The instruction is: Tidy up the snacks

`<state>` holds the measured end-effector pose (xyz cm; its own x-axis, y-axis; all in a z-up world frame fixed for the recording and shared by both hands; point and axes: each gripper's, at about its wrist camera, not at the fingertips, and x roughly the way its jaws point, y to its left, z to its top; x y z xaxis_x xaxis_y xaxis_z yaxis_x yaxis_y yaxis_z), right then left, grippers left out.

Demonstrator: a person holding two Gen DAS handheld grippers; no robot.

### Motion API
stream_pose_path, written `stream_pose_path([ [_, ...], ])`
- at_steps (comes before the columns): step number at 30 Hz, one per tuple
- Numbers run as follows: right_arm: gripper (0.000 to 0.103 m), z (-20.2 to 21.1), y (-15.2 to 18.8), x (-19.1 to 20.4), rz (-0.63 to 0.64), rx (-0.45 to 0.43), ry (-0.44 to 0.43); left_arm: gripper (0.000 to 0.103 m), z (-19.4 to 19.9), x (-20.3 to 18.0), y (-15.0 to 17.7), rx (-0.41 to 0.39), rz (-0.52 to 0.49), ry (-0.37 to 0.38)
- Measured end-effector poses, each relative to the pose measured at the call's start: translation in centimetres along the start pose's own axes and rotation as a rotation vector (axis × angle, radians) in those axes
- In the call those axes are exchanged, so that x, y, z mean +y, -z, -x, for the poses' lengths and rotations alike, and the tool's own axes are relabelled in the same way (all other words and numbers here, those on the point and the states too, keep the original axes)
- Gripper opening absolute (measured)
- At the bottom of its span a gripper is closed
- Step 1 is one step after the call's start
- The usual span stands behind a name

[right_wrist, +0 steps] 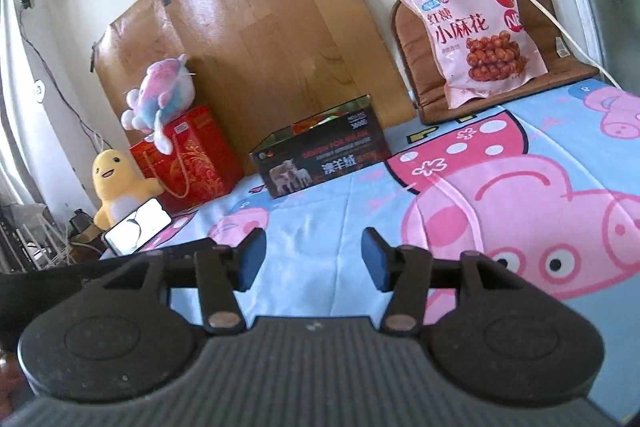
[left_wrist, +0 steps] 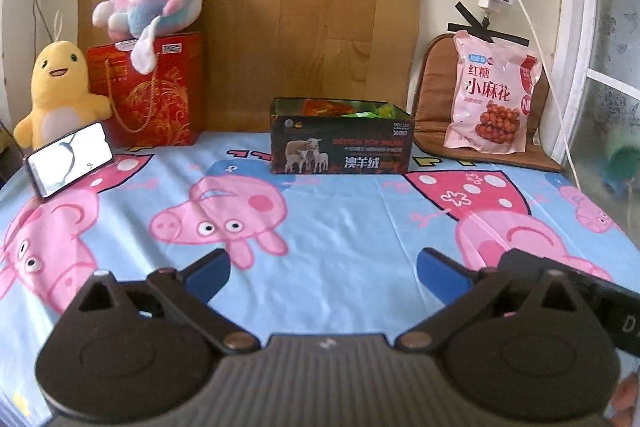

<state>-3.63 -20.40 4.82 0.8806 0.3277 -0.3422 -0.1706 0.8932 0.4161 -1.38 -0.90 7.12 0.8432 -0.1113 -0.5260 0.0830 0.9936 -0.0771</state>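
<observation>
Two hand-held grippers hover empty over a cartoon-pig bedsheet, both facing the dark open-topped box at the far edge, where bright snack wrappers already lie inside, apparently the collecting point for the tidy-up. The left gripper has its blue pads spread wide with nothing between them; the right gripper stands partly open, likewise grasping nothing. One pink snack bag is outside the box, propped upright against a brown cushion to the box's right, well apart from both tools (leaning there, it shows its front face and offers a free top edge to pinch). It looks like the likeliest item left to gather. A yellow plush toy, a red gift bag topped by a pink-and-blue plush, and a lit phone crowd the left side, seemingly bystanders to the job.
</observation>
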Motion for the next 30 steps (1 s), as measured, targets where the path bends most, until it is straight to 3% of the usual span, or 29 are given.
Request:
stream_pose_path([
  [4,0.058,0.6,0.3,0.6,0.006,0.001,-0.002,0.103,0.8,0.2,0.3,0.001,-0.002,-0.018],
  [6,0.069,0.7,0.4,0.7,-0.006,0.009,-0.002,0.103,1.2,0.3,0.5,-0.005,-0.004,-0.026],
  [30,0.078,0.7,2.7,1.2,-0.011,0.061,0.034,0.103,2.0,0.0,1.7,-0.061,-0.056,-0.117],
])
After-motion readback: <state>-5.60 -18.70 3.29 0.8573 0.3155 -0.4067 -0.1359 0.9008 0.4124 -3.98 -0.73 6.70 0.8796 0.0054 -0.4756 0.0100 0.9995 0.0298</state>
